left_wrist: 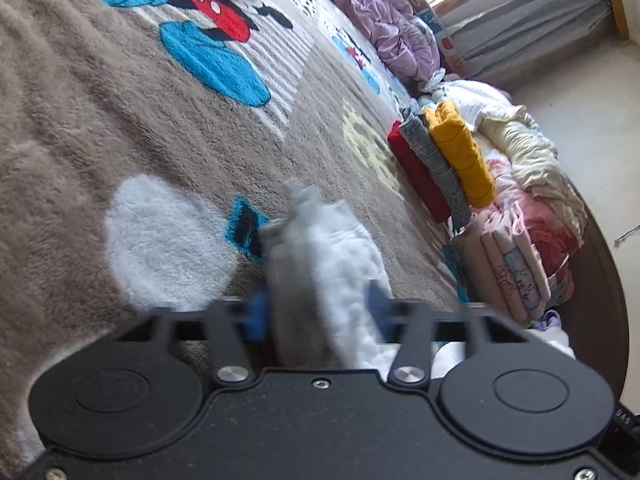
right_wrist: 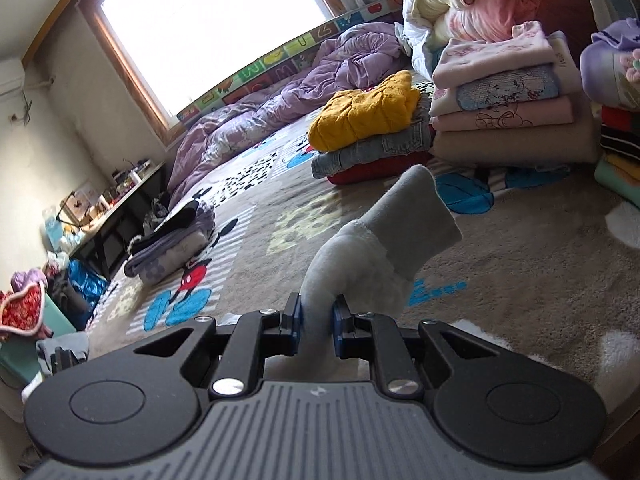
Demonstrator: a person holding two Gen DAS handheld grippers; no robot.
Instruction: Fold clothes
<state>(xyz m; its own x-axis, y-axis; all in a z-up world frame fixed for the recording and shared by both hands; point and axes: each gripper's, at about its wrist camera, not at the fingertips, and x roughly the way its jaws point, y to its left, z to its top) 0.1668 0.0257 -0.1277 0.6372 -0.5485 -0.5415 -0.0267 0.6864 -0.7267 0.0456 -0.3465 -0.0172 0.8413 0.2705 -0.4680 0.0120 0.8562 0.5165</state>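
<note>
A grey fleece-lined garment (right_wrist: pixel 384 236) is held up over the Mickey Mouse blanket (right_wrist: pixel 520 272) on the bed. My right gripper (right_wrist: pixel 317 320) is shut on a bunched part of it, and a cuff stands up above the blue pads. In the left wrist view my left gripper (left_wrist: pixel 316 314) is shut on the same grey and white garment (left_wrist: pixel 328 256), which is blurred and bulges between the blue pads (left_wrist: pixel 256 314). The blanket (left_wrist: pixel 120 120) lies under it.
A stack of folded yellow, denim and red clothes (right_wrist: pixel 372 128) and a taller pink stack (right_wrist: pixel 508 92) stand beyond the garment, also in the left wrist view (left_wrist: pixel 444 160). A purple duvet (right_wrist: pixel 280 108) lies along the window wall. More folded clothes (right_wrist: pixel 172 248) sit at left.
</note>
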